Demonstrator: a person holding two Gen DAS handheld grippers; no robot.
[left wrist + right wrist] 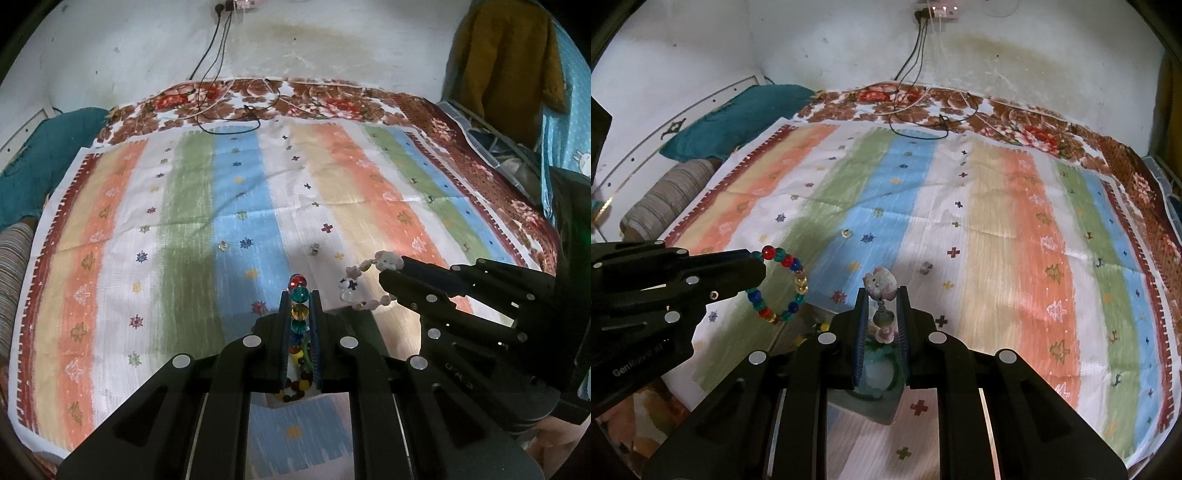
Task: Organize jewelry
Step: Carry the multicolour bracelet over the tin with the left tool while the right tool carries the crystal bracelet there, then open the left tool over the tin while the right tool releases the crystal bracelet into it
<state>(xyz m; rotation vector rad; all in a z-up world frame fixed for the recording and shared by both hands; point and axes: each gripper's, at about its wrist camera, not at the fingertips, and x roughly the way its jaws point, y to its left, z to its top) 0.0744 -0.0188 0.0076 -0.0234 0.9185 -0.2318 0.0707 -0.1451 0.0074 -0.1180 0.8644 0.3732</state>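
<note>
Left gripper (299, 295) pinches the coloured bead bracelet (298, 314), fingers pressed nearly together on the strand; the loop stands on edge between the pads, the rest hanging below toward me. From the right wrist view the same bracelet (783, 284) shows as an open ring dangling off the left fingertips, clear of the striped cloth (184, 221).

Right gripper (881, 295) pinches the pale charm bracelet (881, 286), a pinkish figure charm poking up above the tips, smaller beads trailing down between the pads. In the left view that bracelet (369, 280) arcs off the right fingertips, also off the cloth.

Both hands held side by side over the near part of the cloth, each loaded. Two small loose pieces lie ahead on the cloth: a clear bit (223, 245) on the blue stripe, beyond my left gripper, and a greyish bit (314, 250) on the white stripe, between the two grippers.

I judge neither hand free to fetch them until a bracelet is set down. No tray or box in sight; where the bracelets go I cannot tell.
</note>
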